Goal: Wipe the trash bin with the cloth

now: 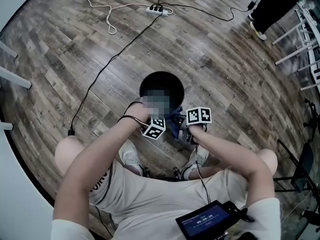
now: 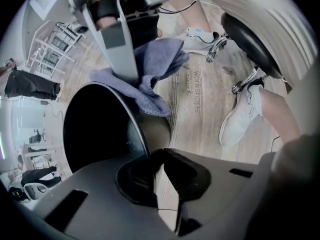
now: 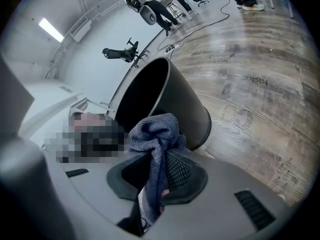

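Near side of the trash bin (image 1: 161,85) is hidden by a mosaic patch and both grippers. It's a plain black round bin, mouth up, long axis roughly vertical, on the wood floor (image 1: 225,59) by the person's feet. Left gripper (image 2: 159,156) is clamped on its rim. Right gripper (image 3: 160,156) pinches a bunched blue-grey cloth (image 3: 155,131) right at the rim.

Trash bin (image 1: 161,81) btm: too dark
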The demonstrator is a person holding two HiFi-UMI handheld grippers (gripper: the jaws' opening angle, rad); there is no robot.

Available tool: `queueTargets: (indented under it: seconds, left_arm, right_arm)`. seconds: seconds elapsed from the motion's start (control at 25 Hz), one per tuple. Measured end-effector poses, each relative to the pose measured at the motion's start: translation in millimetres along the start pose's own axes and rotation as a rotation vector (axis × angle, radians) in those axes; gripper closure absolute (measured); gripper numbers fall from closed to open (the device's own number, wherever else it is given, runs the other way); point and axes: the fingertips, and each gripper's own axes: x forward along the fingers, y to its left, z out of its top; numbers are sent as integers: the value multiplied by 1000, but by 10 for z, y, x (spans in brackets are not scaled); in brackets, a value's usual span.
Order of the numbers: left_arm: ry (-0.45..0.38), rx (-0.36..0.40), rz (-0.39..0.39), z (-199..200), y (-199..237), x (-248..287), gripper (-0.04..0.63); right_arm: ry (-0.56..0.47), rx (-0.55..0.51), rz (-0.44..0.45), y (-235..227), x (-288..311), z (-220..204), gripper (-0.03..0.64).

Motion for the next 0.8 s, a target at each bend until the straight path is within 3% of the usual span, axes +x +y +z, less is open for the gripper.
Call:
queueTargets:
  seconds: [0.32, 0.8]
  left_arm:
    - [-19, -42, -52, 150, -9, -24, 560]
    - [-36, -120, -81, 207, 85, -17, 565]
  right_arm:
    - [54, 28, -86, -594, 505, -213, 558]
    - [13, 227, -170, -1402, 1197, -363, 558]
